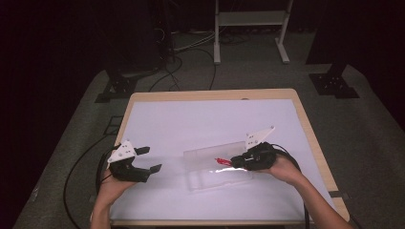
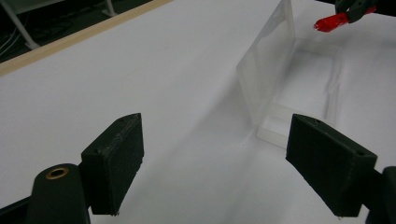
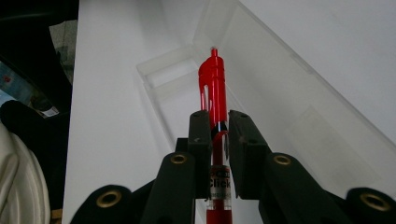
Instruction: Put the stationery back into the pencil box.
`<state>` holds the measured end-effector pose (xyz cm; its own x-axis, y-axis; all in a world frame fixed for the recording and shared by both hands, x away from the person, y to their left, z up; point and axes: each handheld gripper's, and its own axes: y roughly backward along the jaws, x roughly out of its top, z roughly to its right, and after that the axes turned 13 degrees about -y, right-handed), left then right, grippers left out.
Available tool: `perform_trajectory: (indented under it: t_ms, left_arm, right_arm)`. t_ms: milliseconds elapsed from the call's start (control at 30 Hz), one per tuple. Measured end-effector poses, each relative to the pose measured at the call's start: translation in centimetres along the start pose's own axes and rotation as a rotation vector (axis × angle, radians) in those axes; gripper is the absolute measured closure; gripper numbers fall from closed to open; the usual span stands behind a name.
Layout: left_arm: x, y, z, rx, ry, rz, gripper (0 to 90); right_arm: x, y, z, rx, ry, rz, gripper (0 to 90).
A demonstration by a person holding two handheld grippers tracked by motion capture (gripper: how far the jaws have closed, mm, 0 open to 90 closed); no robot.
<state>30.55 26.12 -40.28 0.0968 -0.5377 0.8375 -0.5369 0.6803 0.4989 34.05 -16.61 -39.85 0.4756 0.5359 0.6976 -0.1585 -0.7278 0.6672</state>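
A clear plastic box (image 1: 217, 175) lies on the white table top with its lid (image 1: 215, 153) standing open at the back. My right gripper (image 1: 237, 162) is shut on a red pen (image 3: 213, 88), holding it just above the box's tray (image 3: 187, 100), the pen's clip end pointing away from me. The same red pen (image 2: 332, 21) shows at the top right of the left gripper view, over the box (image 2: 299, 88). My left gripper (image 1: 149, 160) is open at the table's left side, with nothing between its fingers (image 2: 114, 163), well apart from the box.
The white mat (image 1: 200, 119) has a wooden border (image 1: 212, 94). Cables (image 1: 81, 162) trail off the left edge to the floor. A metal stand (image 1: 250, 28) is on the floor behind the table.
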Motion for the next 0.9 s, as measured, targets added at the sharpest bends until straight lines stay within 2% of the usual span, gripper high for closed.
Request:
perform_trajectory:
  t_ms: [200,533,900]
  left_arm:
    - [0.0,0.0,0.0,0.0,0.0,-0.002,18.6]
    - [0.0,-0.1,0.0,-0.003,0.008,-0.006,18.0]
    - [0.0,-0.1,0.0,-0.002,0.01,-0.005,17.7]
  right_arm:
    - [0.3,-0.8,0.0,0.018,0.014,-0.017,79.1]
    - [0.6,-1.7,0.0,0.04,0.019,-0.011,79.1]
    - [0.9,-3.3,0.0,0.055,0.046,-0.046,79.1]
